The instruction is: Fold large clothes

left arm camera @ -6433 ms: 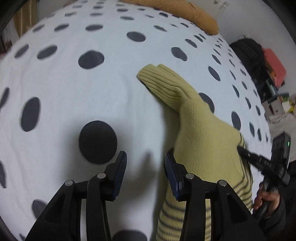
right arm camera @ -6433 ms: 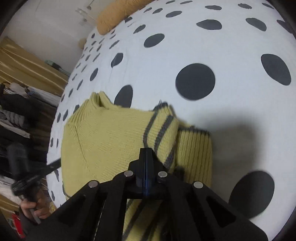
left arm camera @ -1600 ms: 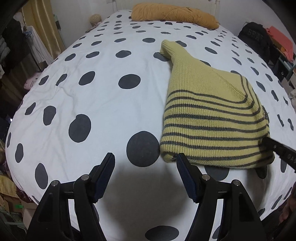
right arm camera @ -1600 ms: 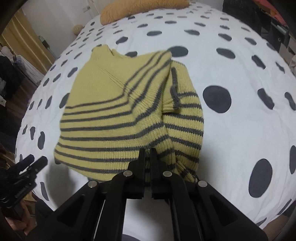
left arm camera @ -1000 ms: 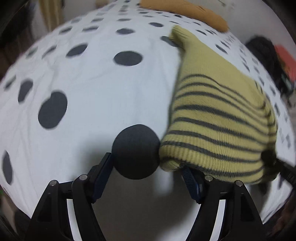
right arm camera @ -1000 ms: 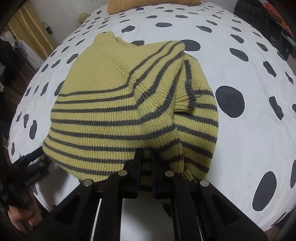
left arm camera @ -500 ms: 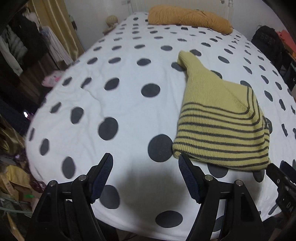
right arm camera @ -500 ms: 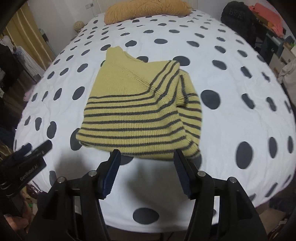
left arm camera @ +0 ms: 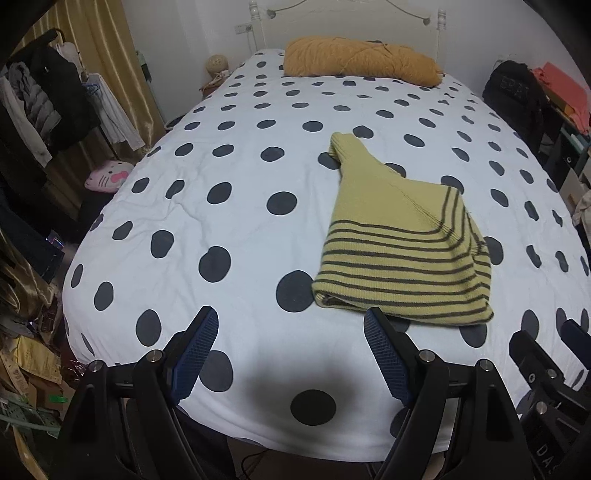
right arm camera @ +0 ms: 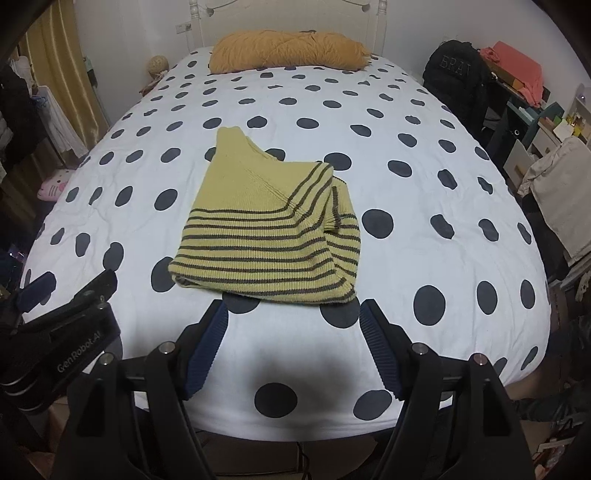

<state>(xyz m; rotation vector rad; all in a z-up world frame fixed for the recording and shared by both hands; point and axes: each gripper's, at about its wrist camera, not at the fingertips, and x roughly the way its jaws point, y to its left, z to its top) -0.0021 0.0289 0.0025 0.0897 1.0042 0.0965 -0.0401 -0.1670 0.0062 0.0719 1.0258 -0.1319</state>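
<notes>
We look down a bed [left arm camera: 229, 206] covered by a white duvet with dark polka dots, a white headboard [left arm camera: 351, 22] at twelve o'clock. A mustard-orange knitted bundle [left arm camera: 358, 61] lies along the head of the bed. The folded yellow sweater with grey stripes [left arm camera: 399, 251] rests on the duvet toward four o'clock from the bed's centre in the left wrist view, its ribbed neck pointing to twelve. Our left gripper [left arm camera: 291, 354] has its jaws opening, nothing between them, only duvet below. Our right gripper [right arm camera: 293, 347] is likewise opening and empty, the sweater [right arm camera: 269, 236] just beyond its tips, apart from them. At nine o'clock hang clothes [left arm camera: 40, 99] before gold curtains [left arm camera: 110, 48], a pink plush [left arm camera: 107, 177] below. At two o'clock sit a black backpack [right arm camera: 456, 70] and cluttered shelves [right arm camera: 524, 107].
</notes>
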